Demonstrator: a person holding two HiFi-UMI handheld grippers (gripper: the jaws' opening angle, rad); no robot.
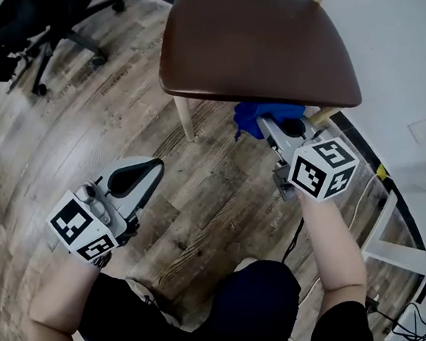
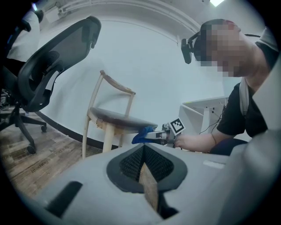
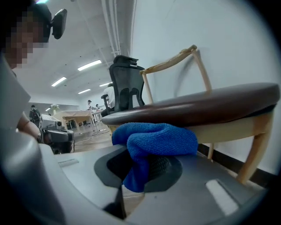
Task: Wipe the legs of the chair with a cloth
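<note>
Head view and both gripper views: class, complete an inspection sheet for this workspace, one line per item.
Surface: wood-plank floor.
Job's things: brown-seated wooden chair, upright; blue cloth bunched under its front edge, beside a front leg.
Clutter: nothing seen.
Grippers: left tool shut, empty, held low and away from the chair; right tool shut on the blue cloth.
Cables: black cable on the floor by the person's right arm; more near the wall.
Surroundings: black office chair, white wall, white frame.
</note>
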